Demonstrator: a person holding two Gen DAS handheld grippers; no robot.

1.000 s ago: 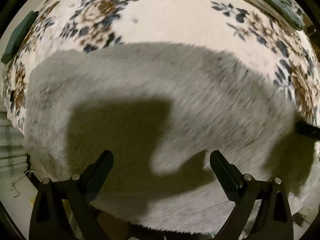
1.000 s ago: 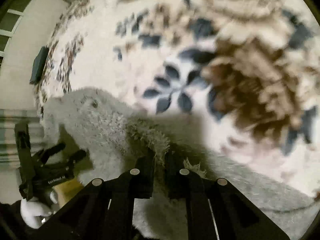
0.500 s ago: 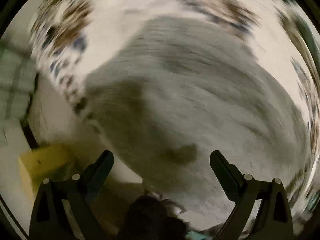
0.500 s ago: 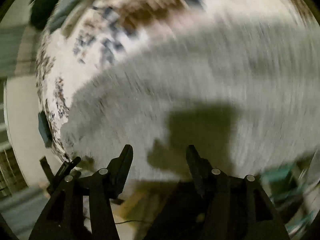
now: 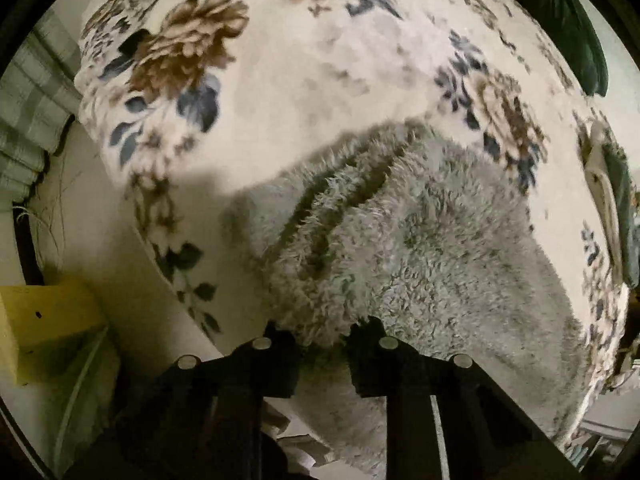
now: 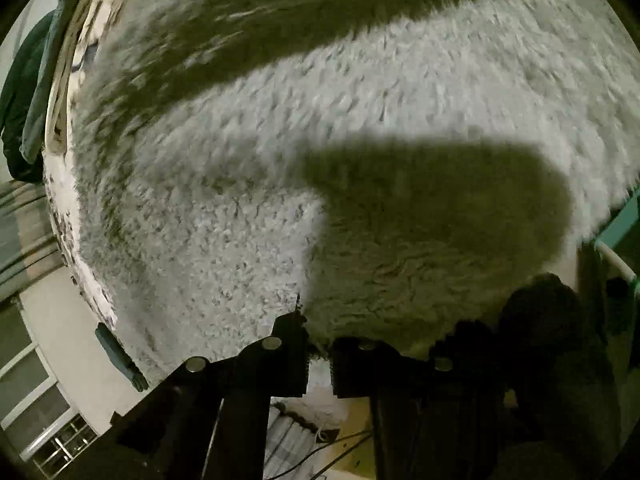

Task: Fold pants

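One floral blanket (image 5: 304,60), cream with brown and blue blooms, covers the bed and serves as my work surface; it gives a broad, soft, flat base for folding, and it fills the upper part of the left wrist view.

One pair of grey fleece pants (image 5: 420,240), shaggy pile, lies on that blanket near the edge closest to me. In the left wrist view the cloth is bunched into ridges near its far edge, so I judge it partly gathered, not yet flat. In the right wrist view the pants (image 6: 360,100) fill nearly the whole picture, crossed by a dark band of shadow.

Two grippers, both angled steeply down at the near hem, one at each end of it, so I can lift the edge evenly.

Left gripper (image 5: 324,332): jaws have just been closing and now stand narrow, pinching a tuft of fleece between the pads.

Right gripper (image 6: 318,338): jaws have just been closing, nearly together now, with the fleece edge caught between them.

One yellow box (image 5: 44,320) sits below the bed edge, clear of the work.

One dark green cloth (image 6: 24,92) lies at the far edge of the bed, untouched.
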